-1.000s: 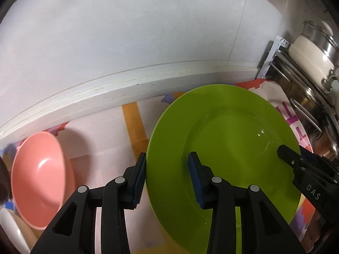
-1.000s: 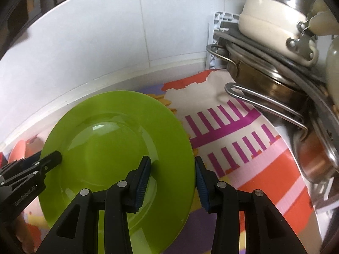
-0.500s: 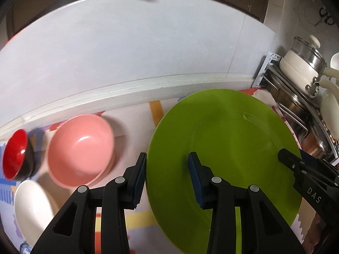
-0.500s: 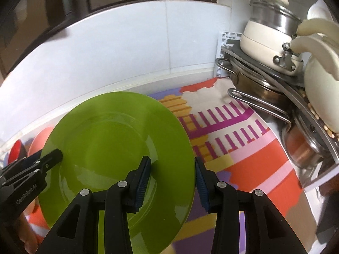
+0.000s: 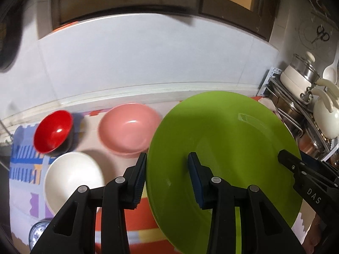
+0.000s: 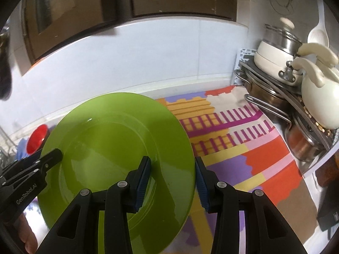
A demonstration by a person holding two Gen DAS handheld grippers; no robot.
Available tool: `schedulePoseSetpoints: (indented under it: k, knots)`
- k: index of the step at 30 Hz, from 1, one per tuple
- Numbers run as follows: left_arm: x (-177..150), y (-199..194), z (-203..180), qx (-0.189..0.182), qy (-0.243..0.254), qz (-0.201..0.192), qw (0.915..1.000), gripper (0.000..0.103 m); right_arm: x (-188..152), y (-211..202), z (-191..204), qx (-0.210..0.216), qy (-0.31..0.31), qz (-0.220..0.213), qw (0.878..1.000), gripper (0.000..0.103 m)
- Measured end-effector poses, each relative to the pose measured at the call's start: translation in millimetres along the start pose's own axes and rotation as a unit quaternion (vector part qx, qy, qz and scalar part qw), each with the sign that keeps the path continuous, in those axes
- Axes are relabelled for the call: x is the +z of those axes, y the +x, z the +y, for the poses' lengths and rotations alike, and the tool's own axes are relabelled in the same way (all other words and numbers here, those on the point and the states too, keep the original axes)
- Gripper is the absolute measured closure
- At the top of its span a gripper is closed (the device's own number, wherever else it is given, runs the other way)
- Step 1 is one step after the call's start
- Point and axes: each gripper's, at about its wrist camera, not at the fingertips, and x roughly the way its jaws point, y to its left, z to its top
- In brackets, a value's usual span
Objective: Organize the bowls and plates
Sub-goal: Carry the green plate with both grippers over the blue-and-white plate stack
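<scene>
A large green plate (image 5: pixel 228 139) (image 6: pixel 110 144) hangs tilted above the colourful mat, carried by both grippers. My left gripper (image 5: pixel 167 156) is shut on its left rim, and its black tip also shows in the right wrist view (image 6: pixel 54 155). On the opposite rim my right gripper (image 6: pixel 171 159) is shut too, seen from the left wrist as a black tip (image 5: pixel 285 158). Down on the mat to the left sit a pink bowl (image 5: pixel 129 127), a red bowl (image 5: pixel 53 131) (image 6: pixel 37 137) and a white bowl (image 5: pixel 72 177).
A metal rack (image 6: pixel 273 97) with pots, a cream pan (image 6: pixel 273 57) and a white kettle (image 6: pixel 317 103) fills the right corner. The patterned mat (image 6: pixel 243 148) lies beneath, a tiled wall (image 5: pixel 148 63) behind, dark cabinets above. A small blue-patterned dish (image 5: pixel 37 235) sits at lower left.
Both grippers have drawn back and up from the wall with the green plate still held. The red and white bowls and the cabinets have come into view.
</scene>
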Motion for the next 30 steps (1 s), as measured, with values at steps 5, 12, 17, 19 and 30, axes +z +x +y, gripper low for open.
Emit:
schedulePoseSetpoints:
  k: [5,12,17,19,30]
  knots:
    - [-10,-25,24,0.004,-0.01,-0.01,0.9999,0.065,-12,-20,21,0.006,-0.009,-0.008,1.0,0.061]
    - [-25,-60,55,0.012,-0.017,-0.024,0.9995,0.065,-26,-46,55,0.015,-0.021,-0.019,0.999,0.061]
    - [-42,-83,82,0.018,-0.027,-0.029,0.999,0.065,-40,-64,83,0.019,-0.034,-0.027,0.999,0.061]
    - [-46,-89,91,0.019,-0.032,-0.029,0.9989,0.065,-45,-69,92,0.022,-0.036,-0.028,0.999,0.061]
    - [-78,-128,145,0.049,-0.058,-0.039,0.9963,0.065,-73,-87,146,0.057,-0.057,-0.023,0.996,0.061]
